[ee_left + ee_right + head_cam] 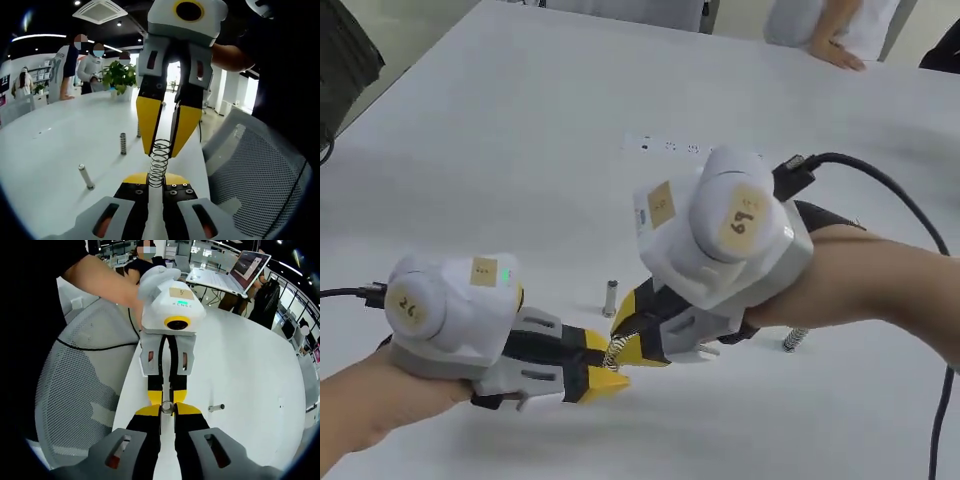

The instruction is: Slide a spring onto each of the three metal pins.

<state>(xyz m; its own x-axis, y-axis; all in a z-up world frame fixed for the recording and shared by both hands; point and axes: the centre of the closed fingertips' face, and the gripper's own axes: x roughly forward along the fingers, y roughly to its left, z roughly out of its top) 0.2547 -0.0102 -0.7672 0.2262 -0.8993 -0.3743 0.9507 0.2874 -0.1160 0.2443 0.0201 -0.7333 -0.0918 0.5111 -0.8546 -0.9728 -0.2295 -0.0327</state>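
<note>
The left claw (156,182), jaws almost closed, pinches the near end of a spring (159,162). At 12 o'clock the right claw (162,149) nips its far end, likely to keep it straight for threading. A bare pin (86,176) stands at 9 o'clock on the surface (55,150), with 1 spring-clad pin (122,143) beyond.

Left gripper (608,378) and right gripper (623,338) are wearing white rounded shells and tan number stickers (744,222). Black fingers (645,350) are ending in yellow tips, and black cables (880,180) are trailing.

table (520,120) white | power strip (670,146) on it | potted plant (119,75) | laptop (250,265) | mesh chair (250,160)
</note>
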